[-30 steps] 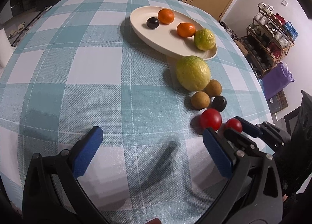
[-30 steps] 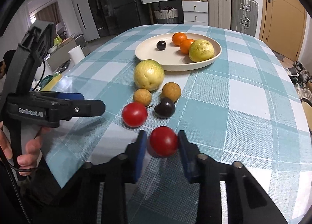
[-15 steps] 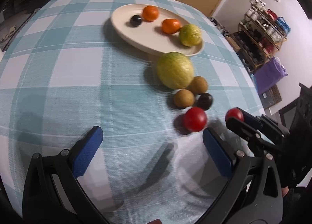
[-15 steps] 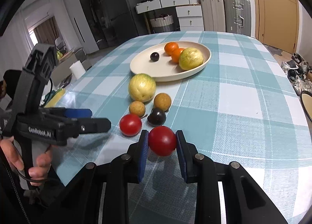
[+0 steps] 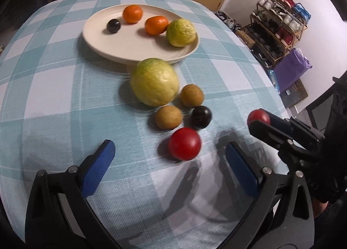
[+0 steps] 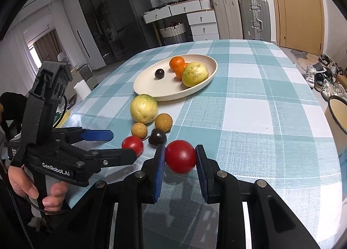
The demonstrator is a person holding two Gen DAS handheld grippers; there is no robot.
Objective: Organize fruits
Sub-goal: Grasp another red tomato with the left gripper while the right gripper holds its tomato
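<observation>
I read "GenRobot.AI" on my left gripper [image 6: 108, 142], jaws wide beside a loose tomato [image 6: 132, 144]; my right gripper [image 6: 180, 158] clamps another red tomato [image 6: 180, 156] above the tabletop [image 6: 249, 101].

You're in a home: fridge [image 6: 121, 17], 2 suitcases [image 6: 240, 19], a drawer unit [image 6: 195, 19], shoes [image 6: 325, 75] by the door [image 6: 299, 8].

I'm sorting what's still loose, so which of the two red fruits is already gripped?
The red fruit pinched between the right tongs, lifted off the cloth. The other red fruit sits free on the tablecloth, ahead of the open left tongs.
</observation>
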